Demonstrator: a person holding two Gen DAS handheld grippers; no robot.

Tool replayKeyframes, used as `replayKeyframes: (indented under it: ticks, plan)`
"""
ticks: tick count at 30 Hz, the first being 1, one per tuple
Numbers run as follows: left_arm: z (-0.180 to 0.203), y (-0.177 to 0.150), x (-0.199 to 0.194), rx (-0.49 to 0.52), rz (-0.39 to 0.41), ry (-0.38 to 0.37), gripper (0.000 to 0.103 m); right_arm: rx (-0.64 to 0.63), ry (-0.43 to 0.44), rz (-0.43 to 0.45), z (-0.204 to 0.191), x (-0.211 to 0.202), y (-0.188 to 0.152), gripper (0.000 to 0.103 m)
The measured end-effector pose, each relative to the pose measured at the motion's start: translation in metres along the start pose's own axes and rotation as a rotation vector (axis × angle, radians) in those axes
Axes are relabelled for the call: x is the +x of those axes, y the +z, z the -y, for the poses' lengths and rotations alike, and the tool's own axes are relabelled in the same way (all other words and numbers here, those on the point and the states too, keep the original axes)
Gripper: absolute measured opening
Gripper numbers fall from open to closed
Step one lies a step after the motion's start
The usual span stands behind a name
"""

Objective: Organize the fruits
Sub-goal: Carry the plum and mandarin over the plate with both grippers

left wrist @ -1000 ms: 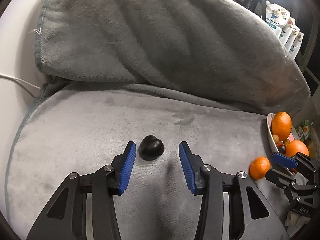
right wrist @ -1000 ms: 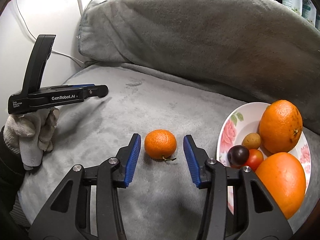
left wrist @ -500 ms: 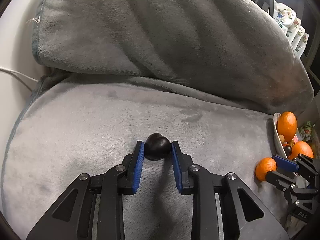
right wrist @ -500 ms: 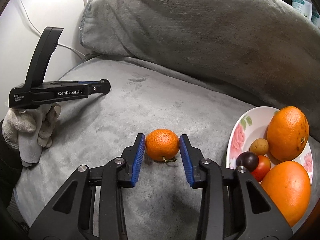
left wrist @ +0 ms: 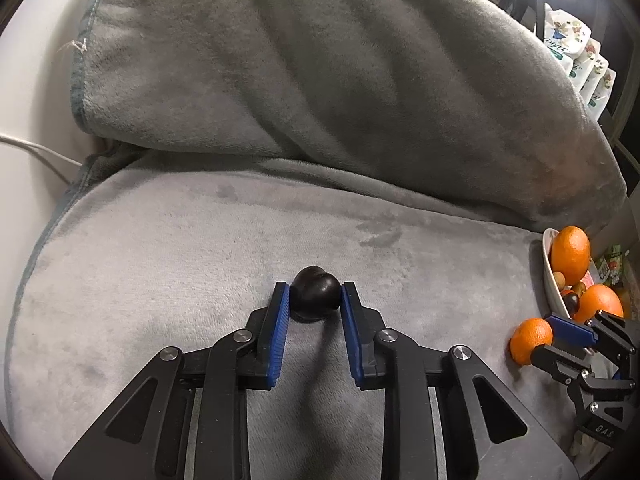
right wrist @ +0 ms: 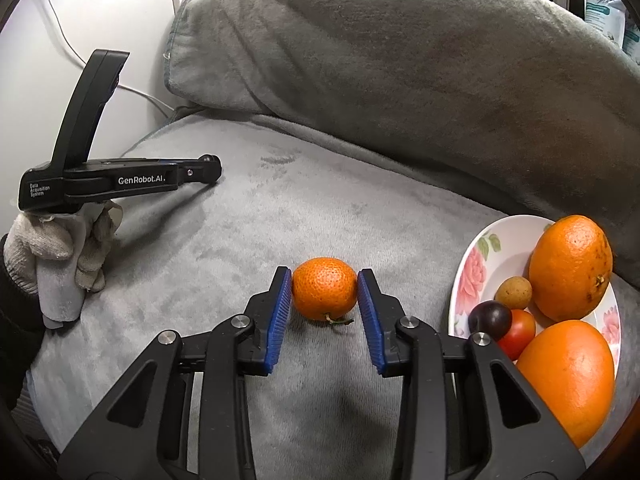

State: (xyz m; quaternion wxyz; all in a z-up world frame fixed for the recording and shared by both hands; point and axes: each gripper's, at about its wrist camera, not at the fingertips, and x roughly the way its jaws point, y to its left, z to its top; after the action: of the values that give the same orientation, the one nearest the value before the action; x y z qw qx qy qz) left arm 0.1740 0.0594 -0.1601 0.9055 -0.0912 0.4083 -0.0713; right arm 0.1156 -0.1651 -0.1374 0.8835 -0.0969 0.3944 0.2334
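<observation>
We have the left gripper (left wrist: 314, 295) closed on a dark plum (left wrist: 315, 293), both blue pads touching its sides, low centre of the left wrist view; the plum sits on the grey blanket (left wrist: 224, 248). At the right edge of that view our right gripper (left wrist: 538, 338) pinches a mandarin (left wrist: 529, 340), just beside a plate (left wrist: 549, 276) that holds two oranges. In the right wrist view the mandarin (right wrist: 324, 294) sits centre frame between the right gripper's (right wrist: 324, 296) blue pads, both pressed against its skin, stem down toward the blanket (right wrist: 280, 216). At right, the floral plate (right wrist: 480, 256) carries an orange (right wrist: 570, 268) at the back, a second orange (right wrist: 568, 372) at the front, a small brown fruit (right wrist: 514, 293), a second dark plum (right wrist: 490, 319) and a tomato (right wrist: 520, 332), all crowded together. At left, a gloved hand (right wrist: 52, 256) holds the left gripper's body; whether its tips are closed we cannot tell from this side.
</observation>
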Motion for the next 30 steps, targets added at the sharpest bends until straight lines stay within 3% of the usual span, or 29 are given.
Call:
replayKeyframes:
  ticks: [13,30]
  plan:
    - [0.031,-0.007,-0.041,0.055,0.078,-0.052,0.024,0.022,0.008,0.071,0.006,-0.037,-0.005,0.036]
    - [0.102,-0.010,-0.090,0.174,0.176,-0.169,0.024,0.066,-0.034,0.197,0.030,-0.105,-0.013,0.035]
